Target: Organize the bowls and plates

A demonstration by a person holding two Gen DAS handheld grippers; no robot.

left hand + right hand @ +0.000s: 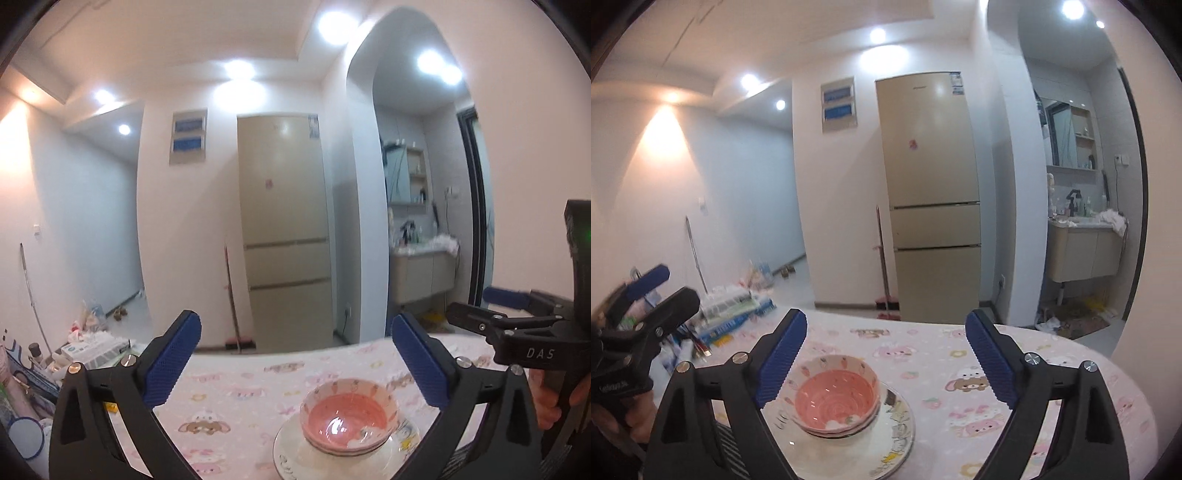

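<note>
A pink bowl (349, 411) with a carrot-pattern rim sits nested on other bowls, stacked on a white plate (295, 454) on the pink cartoon tablecloth (229, 398). The same bowl (836, 397) and plate (894, 439) show in the right wrist view. My left gripper (295, 362) is open and empty, held above and behind the stack. My right gripper (886, 354) is open and empty, with the stack near its left finger. Each gripper shows at the edge of the other's view: the right one (495, 306) and the left one (661, 291).
A beige fridge (934, 199) stands beyond the table, with a broom (882, 266) beside it. Boxes and clutter (735, 314) lie on the floor to the left. A bathroom vanity (1086, 251) is through the arch on the right.
</note>
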